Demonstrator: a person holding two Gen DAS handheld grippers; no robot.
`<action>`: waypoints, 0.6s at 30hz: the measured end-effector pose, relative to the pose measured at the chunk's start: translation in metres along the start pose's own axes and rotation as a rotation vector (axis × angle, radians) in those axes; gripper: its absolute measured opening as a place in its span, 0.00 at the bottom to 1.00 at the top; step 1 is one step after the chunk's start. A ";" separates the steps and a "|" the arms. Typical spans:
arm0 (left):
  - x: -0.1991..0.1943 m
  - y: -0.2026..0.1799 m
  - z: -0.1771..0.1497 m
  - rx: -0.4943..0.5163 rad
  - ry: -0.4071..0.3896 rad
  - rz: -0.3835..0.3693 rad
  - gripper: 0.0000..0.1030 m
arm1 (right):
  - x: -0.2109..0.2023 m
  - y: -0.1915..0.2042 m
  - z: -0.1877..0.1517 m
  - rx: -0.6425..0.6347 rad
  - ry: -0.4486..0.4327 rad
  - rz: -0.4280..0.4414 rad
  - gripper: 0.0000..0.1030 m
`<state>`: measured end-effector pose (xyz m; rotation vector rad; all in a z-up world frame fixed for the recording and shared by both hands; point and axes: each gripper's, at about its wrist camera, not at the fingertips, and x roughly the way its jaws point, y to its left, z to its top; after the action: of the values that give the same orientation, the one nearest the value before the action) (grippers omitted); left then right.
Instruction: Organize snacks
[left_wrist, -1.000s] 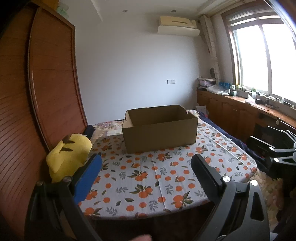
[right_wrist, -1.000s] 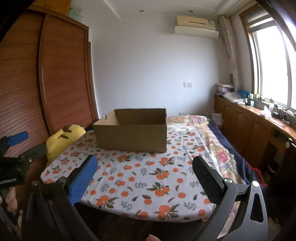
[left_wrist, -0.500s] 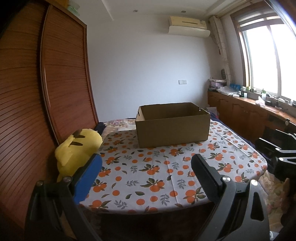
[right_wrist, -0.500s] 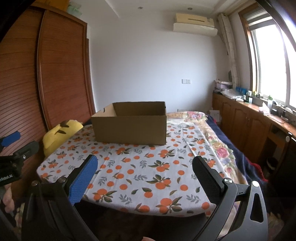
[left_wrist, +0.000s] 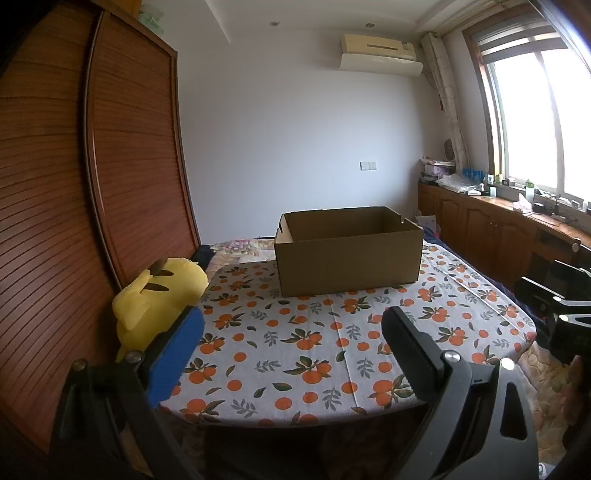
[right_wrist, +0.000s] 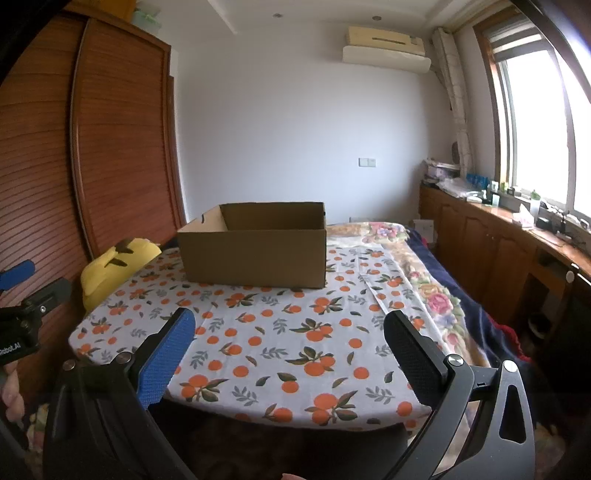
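Two hand-held grippers hang in front of the surface (left_wrist: 295, 354), both spread wide and carrying nothing, and no snack shows anywhere, which is the first worry: with nothing to pick up in view, I'd guess the task has barely begun. Farthest left, a yellow plush toy (left_wrist: 155, 295) slumps against the wooden wardrobe (left_wrist: 55, 221), touching the surface's corner; a careless swing of the left hand-held gripper (left_wrist: 291, 336) could knock it to the floor. Next comes the cardboard box (left_wrist: 349, 258), open-topped and upright at the far side of the orange-print cloth (right_wrist: 295, 332), its long axis running left to right across the surface, its broad wall facing us. It looks light, so a snack dropped against its rim might shove or tip it. Whether anything lies inside I cannot tell. The right hand-held gripper (right_wrist: 288, 334) hovers near the edge; beyond it, the cloth's overhang could snag.
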<state>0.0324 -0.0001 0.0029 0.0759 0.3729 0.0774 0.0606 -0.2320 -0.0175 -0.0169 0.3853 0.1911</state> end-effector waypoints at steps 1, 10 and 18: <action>0.000 0.000 0.000 0.000 -0.002 0.000 0.95 | 0.000 0.000 0.000 0.001 -0.001 0.000 1.00; -0.002 -0.002 0.000 0.002 -0.013 0.005 0.95 | -0.002 0.000 0.002 0.001 -0.008 0.000 1.00; -0.003 -0.002 0.000 0.004 -0.012 0.007 0.95 | -0.002 0.001 0.004 0.007 -0.007 0.001 1.00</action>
<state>0.0296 -0.0027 0.0033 0.0815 0.3606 0.0828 0.0600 -0.2309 -0.0135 -0.0090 0.3789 0.1908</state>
